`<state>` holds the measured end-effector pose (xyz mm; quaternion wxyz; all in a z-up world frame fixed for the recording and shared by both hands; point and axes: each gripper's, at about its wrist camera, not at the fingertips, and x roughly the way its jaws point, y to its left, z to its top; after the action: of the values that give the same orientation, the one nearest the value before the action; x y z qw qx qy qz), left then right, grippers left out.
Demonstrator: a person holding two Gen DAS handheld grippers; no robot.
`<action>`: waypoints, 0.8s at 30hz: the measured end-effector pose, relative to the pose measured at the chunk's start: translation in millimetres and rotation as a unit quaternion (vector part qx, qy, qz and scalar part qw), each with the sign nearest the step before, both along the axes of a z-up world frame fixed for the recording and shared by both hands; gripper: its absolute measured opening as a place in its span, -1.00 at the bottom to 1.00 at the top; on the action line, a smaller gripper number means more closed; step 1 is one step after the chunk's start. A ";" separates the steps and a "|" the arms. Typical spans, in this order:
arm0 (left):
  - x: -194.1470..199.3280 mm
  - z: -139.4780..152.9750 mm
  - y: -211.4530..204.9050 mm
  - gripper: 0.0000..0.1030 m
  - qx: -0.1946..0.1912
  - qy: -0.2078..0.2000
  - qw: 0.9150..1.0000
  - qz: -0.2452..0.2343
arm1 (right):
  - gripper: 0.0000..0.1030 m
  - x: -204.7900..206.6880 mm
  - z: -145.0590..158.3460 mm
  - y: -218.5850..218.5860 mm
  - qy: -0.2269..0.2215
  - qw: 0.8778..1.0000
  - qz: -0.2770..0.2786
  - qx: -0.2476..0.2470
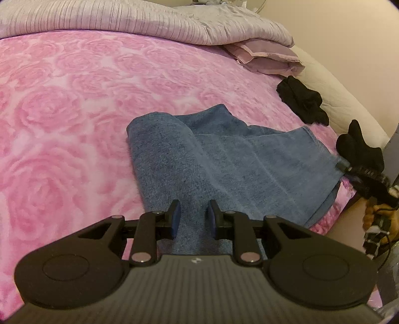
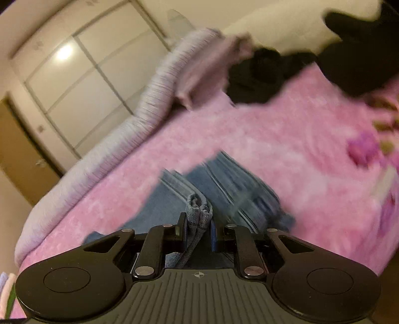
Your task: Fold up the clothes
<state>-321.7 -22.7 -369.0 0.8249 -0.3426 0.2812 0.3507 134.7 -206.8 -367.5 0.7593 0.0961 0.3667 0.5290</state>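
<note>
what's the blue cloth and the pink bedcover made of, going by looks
Blue cloth: looks like cotton terry towelling, matte and nubbly, with a flat woven band and a stitched hem near the right gripper, which pinches that hem.

Pink bedcover: seems a plush fleece, probably synthetic; soft fuzzy pile with a faint sheen and a printed rose pattern.

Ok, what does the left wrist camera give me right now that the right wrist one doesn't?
Only the left wrist view shows the whole blue towel spread on the bed, the left gripper open just above it with nothing between its fingers, and the right gripper pinching the towel's far edge. Only the right wrist view shows that grip up close: the right gripper shut on a bunched towel edge, plus the wardrobe doors behind. Both show the pink blanket, the black clothes and the folded grey bedding.
</note>
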 end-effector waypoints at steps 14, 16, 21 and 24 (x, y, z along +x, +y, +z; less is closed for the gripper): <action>10.6 -10.4 -5.8 -0.67 -0.009 0.001 1.000 -0.013 | -0.69 27.9 -3.5 -13.7 -0.011 0.999 -0.048 0.004; 8.0 -10.5 -6.3 -0.67 -0.009 -0.001 1.000 -0.010 | -0.69 34.3 -11.9 -11.3 -0.001 0.998 -0.062 -0.013; 3.9 -9.9 -9.4 -0.68 -0.008 -0.004 1.000 -0.004 | -0.67 40.6 -13.0 -7.7 0.009 0.998 -0.050 -0.039; 0.8 -8.8 -15.1 -0.67 -0.005 -0.002 1.000 0.002 | -0.58 33.8 5.5 -16.7 -0.018 0.997 -0.069 -0.036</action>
<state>-320.9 -37.8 -377.7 0.8233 -0.3477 0.2806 0.3501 168.5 -223.5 -362.0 0.8032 0.0844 0.3641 0.4639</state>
